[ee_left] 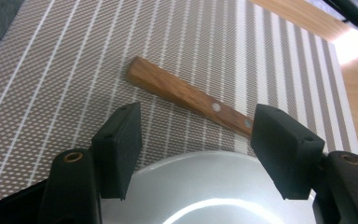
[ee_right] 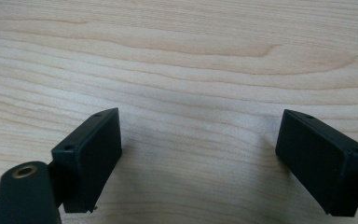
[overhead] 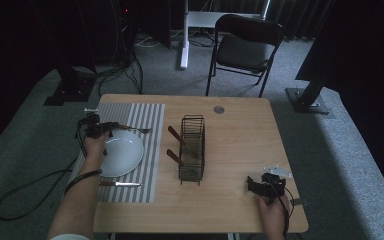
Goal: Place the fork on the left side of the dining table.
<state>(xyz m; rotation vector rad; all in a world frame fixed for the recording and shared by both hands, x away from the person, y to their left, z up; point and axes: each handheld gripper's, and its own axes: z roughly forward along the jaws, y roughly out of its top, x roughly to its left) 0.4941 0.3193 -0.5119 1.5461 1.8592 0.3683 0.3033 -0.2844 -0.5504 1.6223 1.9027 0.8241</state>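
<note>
Hovering left gripper point(ee_left: 193, 135) wide open over plate point(ee_left: 205, 186) and fork handle point(ee_left: 186, 95) — right gripper point(ee_right: 200, 154) gaping too, above bare table point(ee_right: 182, 56).

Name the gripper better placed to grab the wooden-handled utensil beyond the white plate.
Left. The left gripper hangs open over the round white plate, the wooden-handled utensil just beyond its jaws.

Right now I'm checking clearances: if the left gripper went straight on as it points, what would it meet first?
Probably the wooden handle lying on the striped placemat, just past the plate's rim; the left gripper is open, though depth is unclear.
</note>
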